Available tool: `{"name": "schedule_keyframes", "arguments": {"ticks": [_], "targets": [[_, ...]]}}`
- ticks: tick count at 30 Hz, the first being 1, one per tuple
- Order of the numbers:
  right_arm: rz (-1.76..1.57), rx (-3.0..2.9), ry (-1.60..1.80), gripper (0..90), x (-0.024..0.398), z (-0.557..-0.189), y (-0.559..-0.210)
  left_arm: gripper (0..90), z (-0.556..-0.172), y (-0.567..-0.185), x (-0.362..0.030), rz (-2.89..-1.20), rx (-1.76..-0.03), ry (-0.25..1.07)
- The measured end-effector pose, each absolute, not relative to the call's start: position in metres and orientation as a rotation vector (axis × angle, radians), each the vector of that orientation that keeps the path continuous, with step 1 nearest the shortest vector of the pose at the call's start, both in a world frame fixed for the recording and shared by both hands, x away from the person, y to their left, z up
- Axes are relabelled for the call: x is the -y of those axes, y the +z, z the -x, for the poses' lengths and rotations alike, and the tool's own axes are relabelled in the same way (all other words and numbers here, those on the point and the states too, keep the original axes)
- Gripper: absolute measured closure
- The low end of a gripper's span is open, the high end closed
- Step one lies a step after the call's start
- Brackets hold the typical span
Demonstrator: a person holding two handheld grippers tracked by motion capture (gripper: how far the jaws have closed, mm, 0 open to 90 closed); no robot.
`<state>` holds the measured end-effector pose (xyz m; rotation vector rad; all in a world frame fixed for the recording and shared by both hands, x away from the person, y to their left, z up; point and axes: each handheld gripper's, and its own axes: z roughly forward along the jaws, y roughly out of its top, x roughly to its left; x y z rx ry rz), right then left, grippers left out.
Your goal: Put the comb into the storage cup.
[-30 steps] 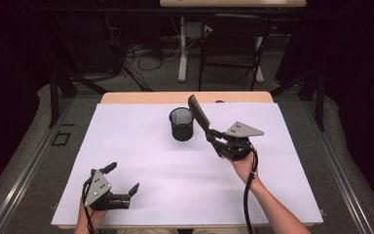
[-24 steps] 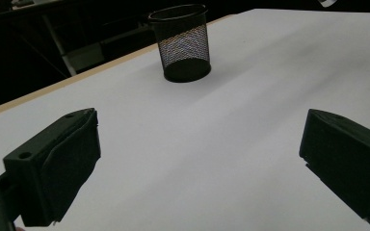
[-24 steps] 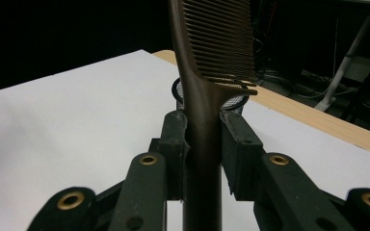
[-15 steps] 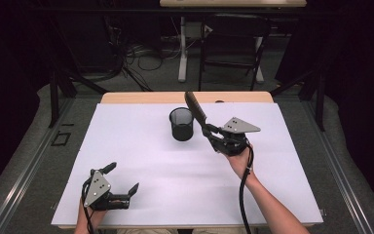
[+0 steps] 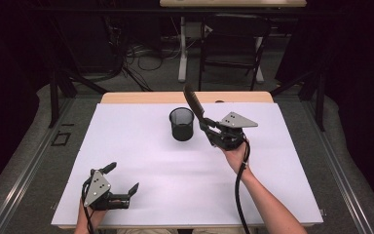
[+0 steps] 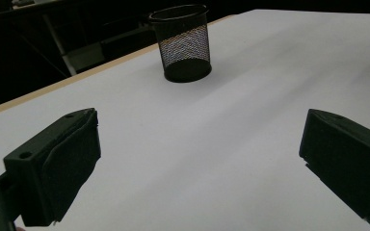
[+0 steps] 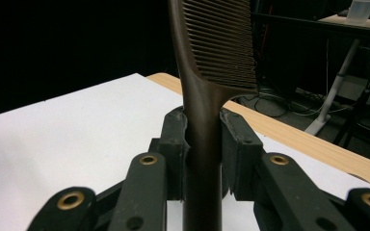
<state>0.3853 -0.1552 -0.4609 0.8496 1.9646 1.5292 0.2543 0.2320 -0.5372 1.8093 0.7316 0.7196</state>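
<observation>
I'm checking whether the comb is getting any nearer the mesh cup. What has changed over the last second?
The right gripper, shut on the comb, has edged slightly toward the far side of the table, with the comb's tip now near the far wooden edge, beside the mesh cup. Nothing was let go or newly taken. The cup has not moved, and the left gripper rests open at the near left as before.
</observation>
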Motion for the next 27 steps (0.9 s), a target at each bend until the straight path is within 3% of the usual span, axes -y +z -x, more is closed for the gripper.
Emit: {"name": "schedule_keyframes", "arguments": {"ticks": [27], "targets": [[-0.842,-1.937,1.542,72.8,0.138,-0.407,-0.45,1.0,-0.255,-0.537,-0.233,-1.808,-0.728,0.719]]}}
